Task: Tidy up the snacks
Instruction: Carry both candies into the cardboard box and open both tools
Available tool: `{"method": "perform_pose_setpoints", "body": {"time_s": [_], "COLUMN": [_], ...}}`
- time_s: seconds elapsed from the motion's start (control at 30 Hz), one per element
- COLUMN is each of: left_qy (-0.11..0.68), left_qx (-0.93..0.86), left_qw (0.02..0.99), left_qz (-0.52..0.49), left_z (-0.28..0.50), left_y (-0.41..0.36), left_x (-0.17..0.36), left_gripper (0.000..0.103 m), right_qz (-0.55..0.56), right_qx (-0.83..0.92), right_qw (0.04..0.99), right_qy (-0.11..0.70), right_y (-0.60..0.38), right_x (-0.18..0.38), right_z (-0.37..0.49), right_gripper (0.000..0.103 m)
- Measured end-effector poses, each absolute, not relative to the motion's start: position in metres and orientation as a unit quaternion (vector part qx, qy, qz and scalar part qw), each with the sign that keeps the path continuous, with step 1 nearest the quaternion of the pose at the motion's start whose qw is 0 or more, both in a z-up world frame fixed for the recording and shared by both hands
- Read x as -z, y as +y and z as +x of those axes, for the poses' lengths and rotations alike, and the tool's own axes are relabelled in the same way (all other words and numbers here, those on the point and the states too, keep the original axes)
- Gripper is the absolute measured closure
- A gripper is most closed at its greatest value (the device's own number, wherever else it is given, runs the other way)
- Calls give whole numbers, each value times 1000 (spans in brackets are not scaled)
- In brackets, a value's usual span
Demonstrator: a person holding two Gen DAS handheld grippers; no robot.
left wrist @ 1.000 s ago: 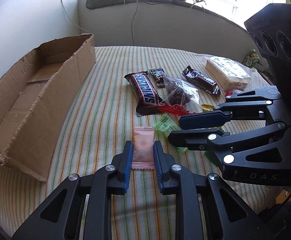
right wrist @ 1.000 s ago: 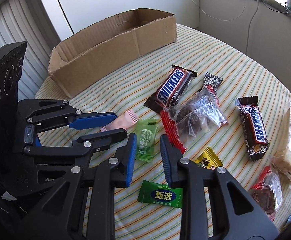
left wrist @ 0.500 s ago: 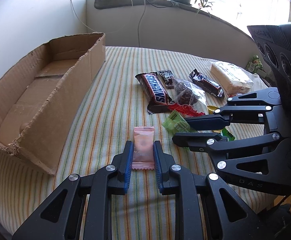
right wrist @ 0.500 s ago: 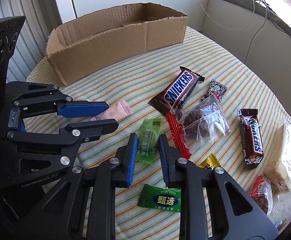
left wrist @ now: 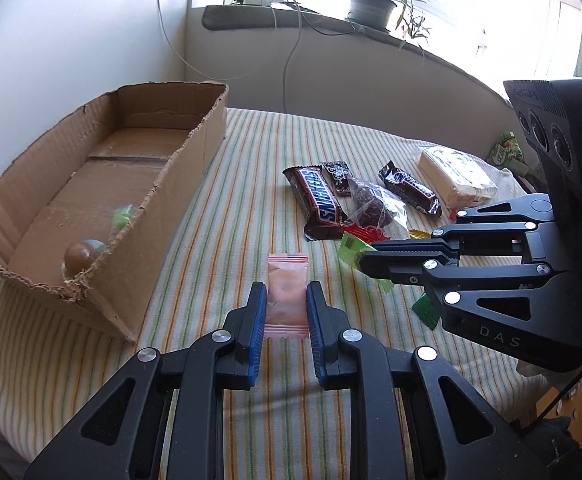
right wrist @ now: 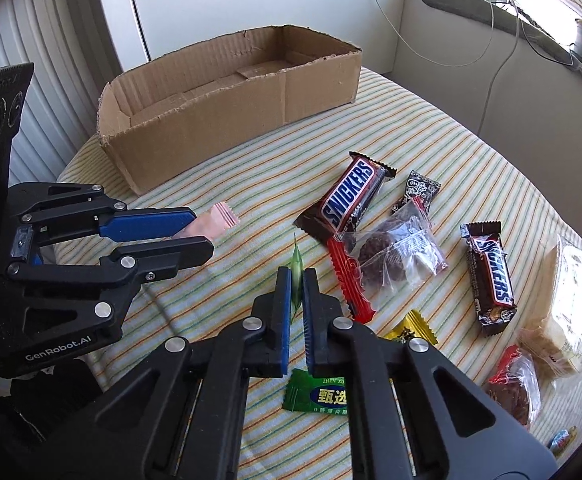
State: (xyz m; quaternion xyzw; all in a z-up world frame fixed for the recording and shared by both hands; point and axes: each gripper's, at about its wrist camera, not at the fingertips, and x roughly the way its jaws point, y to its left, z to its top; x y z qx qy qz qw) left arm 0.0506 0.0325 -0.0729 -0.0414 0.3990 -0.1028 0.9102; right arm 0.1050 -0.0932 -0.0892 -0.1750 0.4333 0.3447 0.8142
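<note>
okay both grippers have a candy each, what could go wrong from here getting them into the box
1. The right gripper pinches the green candy edge-on by its thin wrapper; it might slip out on the way.
2. The left gripper holds the pink candy near one end, so it could swing or drop short of the box.
3. The two grippers sit close together and may bump when both head for the box.

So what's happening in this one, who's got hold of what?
A person is sorting snacks on a striped tablecloth with two handheld tongs. The left tongs are shut on a pink candy packet. The right tongs are pinched shut on a light green candy, seen edge-on. The cardboard box already holds a couple of sweets. Snickers bars and other snacks lie loose.
</note>
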Motion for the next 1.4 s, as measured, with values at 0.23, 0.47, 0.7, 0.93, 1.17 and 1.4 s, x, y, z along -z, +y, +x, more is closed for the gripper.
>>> {"method": "perform_pose_setpoints", "body": {"time_s": [0.23, 0.47, 0.7, 0.93, 1.17, 1.4], "left_qy": [389, 358, 340, 335, 336, 344], "left_qx": [101, 95, 65, 31, 6, -11], "left_qw": [914, 927, 936, 939, 939, 935], "left_qz": [-52, -55, -59, -72, -79, -84], "left_z": [43, 38, 44, 51, 58, 63], "left_y": [40, 55, 83, 112, 135, 151], "left_x": [63, 38, 25, 23, 26, 32], "left_gripper": [84, 84, 84, 84, 84, 84], "right_qz": [-170, -162, -152, -136, -132, -131], "right_qx": [-345, -345, -351, -359, -369, -379], "right_qw": [816, 834, 847, 851, 850, 846], "right_qy": [432, 398, 370, 358, 353, 351], "right_y": [-91, -87, -67, -45, -22, -3], "right_x": [89, 56, 30, 18, 15, 16], "right_z": [102, 106, 125, 146, 162, 171], "right_gripper": [98, 98, 98, 98, 98, 98]}}
